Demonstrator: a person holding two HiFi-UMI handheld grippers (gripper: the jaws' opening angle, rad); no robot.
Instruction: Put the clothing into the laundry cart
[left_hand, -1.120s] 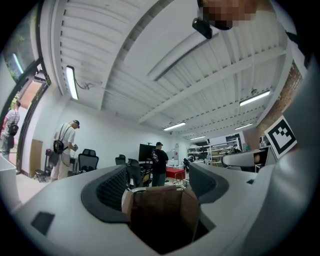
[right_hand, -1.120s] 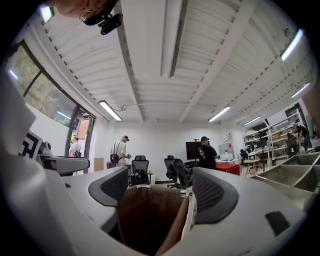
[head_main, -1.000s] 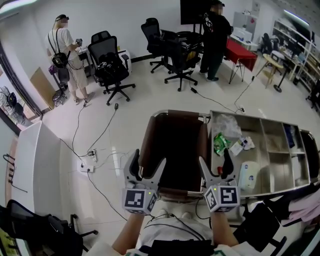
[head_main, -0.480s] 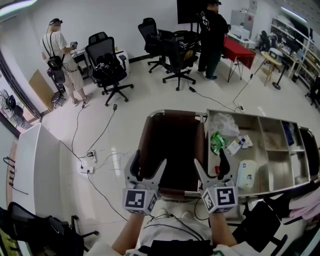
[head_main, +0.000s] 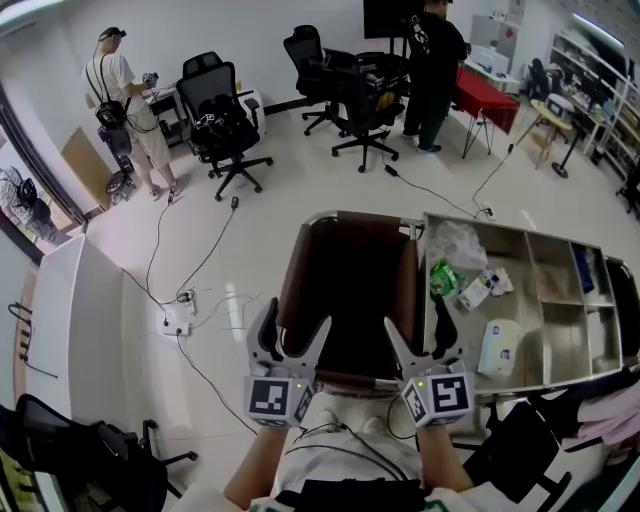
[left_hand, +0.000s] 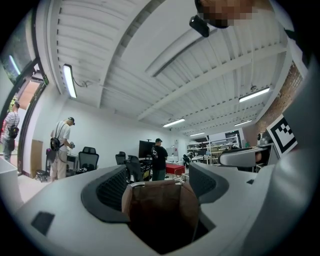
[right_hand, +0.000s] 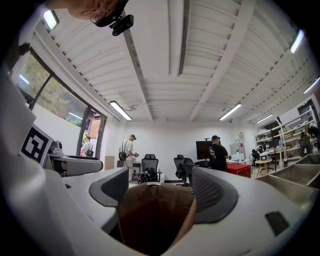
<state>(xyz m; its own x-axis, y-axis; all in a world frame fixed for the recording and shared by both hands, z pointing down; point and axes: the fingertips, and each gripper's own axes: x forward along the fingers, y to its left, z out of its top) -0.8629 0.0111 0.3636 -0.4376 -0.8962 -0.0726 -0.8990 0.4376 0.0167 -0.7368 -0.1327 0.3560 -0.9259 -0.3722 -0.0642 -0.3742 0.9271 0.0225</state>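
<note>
The laundry cart (head_main: 349, 285) is a deep brown fabric bag on a metal frame, right in front of me; its inside looks dark and I cannot make out any contents. My left gripper (head_main: 296, 326) hovers over the cart's near left corner, jaws open and empty. Over the near right corner, my right gripper (head_main: 418, 322) is likewise open with nothing in it. Each gripper view looks along spread jaws into the brown bag (left_hand: 160, 212) (right_hand: 152, 215). Pink and dark cloth (head_main: 608, 412) lies at the lower right edge, away from both grippers.
A steel compartment trolley (head_main: 560, 330) stands against the cart's right side with a plastic bag, a green packet (head_main: 442, 278) and a white bottle (head_main: 497, 347). Cables and a power strip (head_main: 178, 325) lie on the floor left. Office chairs (head_main: 225, 135) and two standing people are further off.
Both grippers keep nearly the same place above the cart's near rim, jaws unchanged. The head view has shifted a little, and the far people have moved slightly.
</note>
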